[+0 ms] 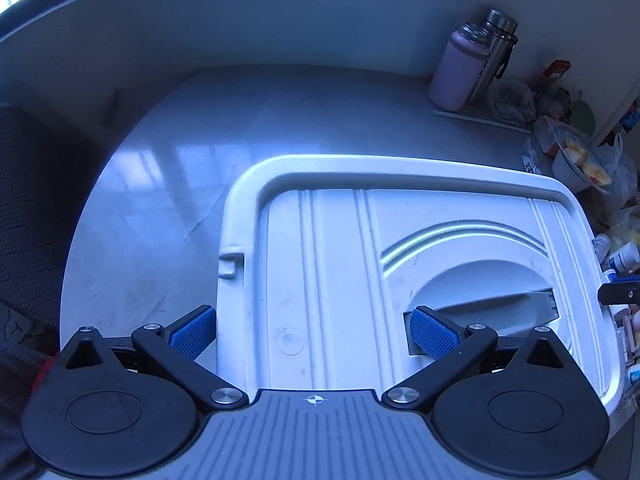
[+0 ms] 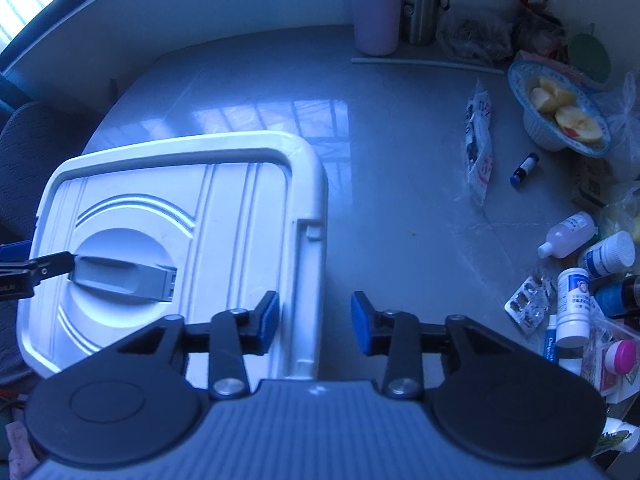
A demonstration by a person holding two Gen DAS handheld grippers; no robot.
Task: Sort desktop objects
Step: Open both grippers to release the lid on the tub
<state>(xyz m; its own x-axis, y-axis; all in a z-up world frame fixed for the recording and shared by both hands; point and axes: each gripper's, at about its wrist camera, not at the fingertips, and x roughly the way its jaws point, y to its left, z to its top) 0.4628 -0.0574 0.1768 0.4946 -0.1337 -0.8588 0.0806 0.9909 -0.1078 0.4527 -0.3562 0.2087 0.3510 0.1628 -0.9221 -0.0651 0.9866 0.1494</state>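
Observation:
A white plastic storage box with its lid on [image 1: 340, 264] stands on the grey table; it also shows in the right wrist view [image 2: 224, 216]. A grey handle [image 1: 500, 308] lies flat in the lid's round recess [image 2: 124, 274]. My left gripper [image 1: 314, 334] is open wide just above the lid's left half, one finger past the left edge, the other by the handle. My right gripper [image 2: 316, 318] is open and straddles the lid's right rim. Medicine bottles [image 2: 608, 256], a blister pack [image 2: 528, 304] and a small dark vial [image 2: 524, 168] lie at the right.
A pink bottle [image 2: 376, 12] and a steel flask [image 2: 424, 0] stand at the back by the wall. A bowl of cut fruit [image 2: 560, 112] and a white packet [image 2: 480, 140] sit right of centre. A dark chair [image 1: 28, 208] is left of the table.

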